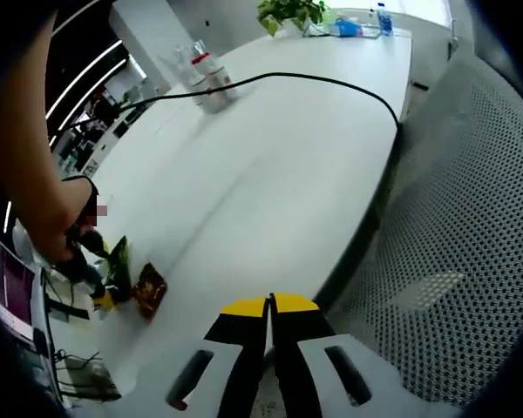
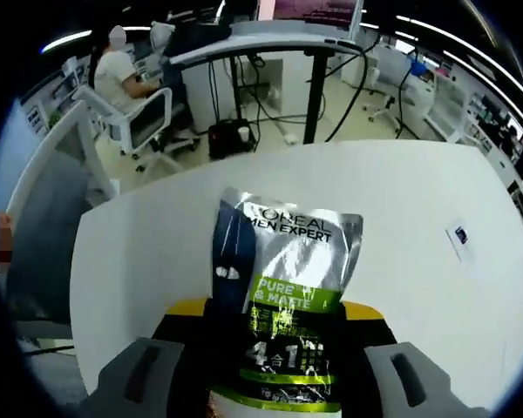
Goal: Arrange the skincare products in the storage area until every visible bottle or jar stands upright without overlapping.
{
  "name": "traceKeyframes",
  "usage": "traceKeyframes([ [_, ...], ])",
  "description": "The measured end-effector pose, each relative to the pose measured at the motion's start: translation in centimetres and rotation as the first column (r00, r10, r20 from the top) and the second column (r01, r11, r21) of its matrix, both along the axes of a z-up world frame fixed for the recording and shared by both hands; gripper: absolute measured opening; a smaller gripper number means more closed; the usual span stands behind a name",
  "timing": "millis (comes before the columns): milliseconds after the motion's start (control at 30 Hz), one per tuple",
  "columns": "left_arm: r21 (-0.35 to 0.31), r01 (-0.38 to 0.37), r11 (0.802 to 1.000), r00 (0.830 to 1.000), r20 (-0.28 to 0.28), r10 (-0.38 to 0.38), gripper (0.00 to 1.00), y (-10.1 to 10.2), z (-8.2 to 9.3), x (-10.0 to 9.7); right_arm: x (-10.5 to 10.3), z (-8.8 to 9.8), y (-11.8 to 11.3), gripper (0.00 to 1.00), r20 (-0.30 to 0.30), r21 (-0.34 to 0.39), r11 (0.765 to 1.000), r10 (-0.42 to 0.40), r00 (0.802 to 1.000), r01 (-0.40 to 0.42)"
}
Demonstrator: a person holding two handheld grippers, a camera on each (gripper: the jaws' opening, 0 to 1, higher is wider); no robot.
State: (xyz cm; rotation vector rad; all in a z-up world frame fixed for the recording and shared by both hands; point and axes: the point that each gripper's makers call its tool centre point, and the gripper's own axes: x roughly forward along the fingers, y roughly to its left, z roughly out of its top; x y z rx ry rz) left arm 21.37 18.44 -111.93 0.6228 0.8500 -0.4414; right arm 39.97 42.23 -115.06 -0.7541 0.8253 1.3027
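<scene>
My right claw (image 2: 275,335) is clamped on a silver foil skincare sachet with a green band and dark printed lettering (image 2: 283,296). The sachet stands upright between the yellow-tipped jaws, above the white worktop (image 2: 139,252). I judge it is held this way for carrying to a spot where it can be stood up clear of other items.

My left claw (image 1: 270,305) has its yellow-tipped jaws together with nothing between them. It hangs over the near edge of the worktop, and I judge it is parked out of the way.

The left gripper view adds what the right gripper view lacks: a black cable (image 1: 331,83) running across the worktop, a cluster of clear bottles with red labels (image 1: 207,78) at the far side, a grey mesh chair back (image 1: 471,252), and a person's hand (image 1: 74,231) over small dark and orange packets (image 1: 135,283). Their contents I cannot tell.

The right gripper view shows office desks and a seated person (image 2: 122,74) beyond the worktop.
</scene>
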Motion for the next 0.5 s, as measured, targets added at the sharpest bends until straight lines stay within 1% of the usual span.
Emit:
traceKeyframes([
  [100,0.001,-0.001,1.000,1.000,0.000,0.001,0.00,0.0,0.0,0.0,0.3,0.0,-0.2,0.35,0.002,-0.004,1.000,0.018,1.000,-0.018],
  [233,0.002,-0.003,1.000,1.000,0.000,0.003,0.00,0.1,0.0,0.0,0.4,0.1,-0.3,0.31,0.002,-0.002,0.999,0.034,0.999,-0.034],
  [367,0.002,-0.003,1.000,1.000,0.001,0.003,0.00,0.1,0.0,0.0,0.8,0.2,-0.5,0.26,-0.001,0.009,0.999,0.049,0.999,-0.049],
  [467,0.002,-0.003,1.000,1.000,0.000,0.003,0.00,0.1,0.0,0.0,1.1,0.7,-0.8,0.16,0.004,0.038,0.997,0.066,0.998,-0.066],
  [500,0.002,-0.003,1.000,1.000,-0.001,0.003,0.00,0.1,0.0,0.0,1.3,1.1,-0.8,0.11,0.009,0.053,0.996,0.070,0.998,-0.070],
])
